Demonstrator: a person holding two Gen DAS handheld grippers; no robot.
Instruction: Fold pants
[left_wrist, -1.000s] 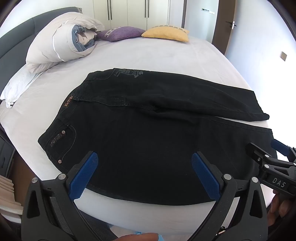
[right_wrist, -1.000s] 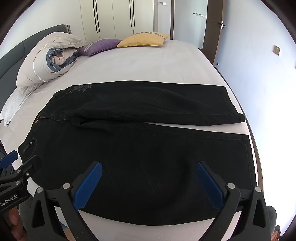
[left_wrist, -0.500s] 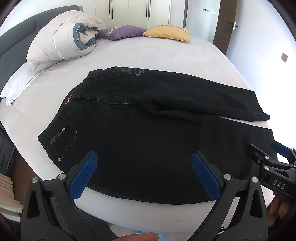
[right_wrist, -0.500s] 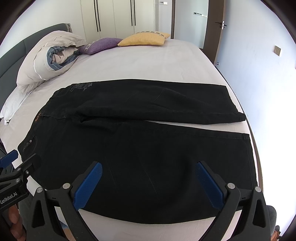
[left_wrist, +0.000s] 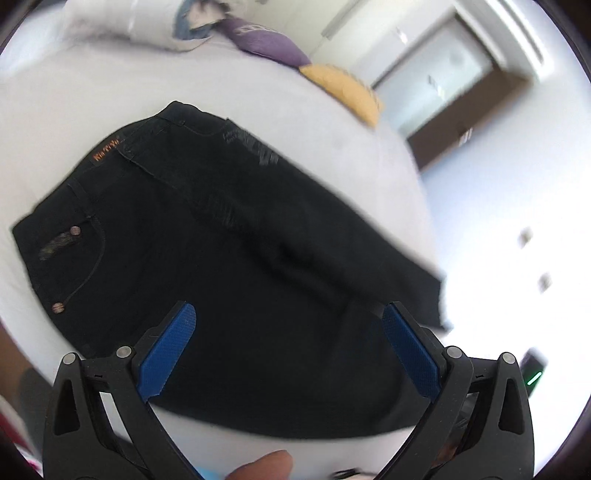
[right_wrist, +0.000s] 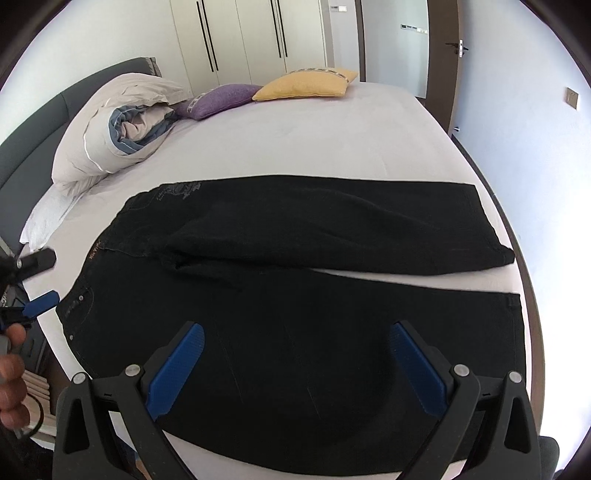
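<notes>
no text can be read with certainty. the black pants (left_wrist: 229, 258) carry an orange-lettered waistband patch (left_wrist: 108, 149) at the left end; its characters are blurred and illegible in both views. a pale printed design (right_wrist: 177, 190) stands on the far left hip area; its lettering is too small to decipher.
</notes>
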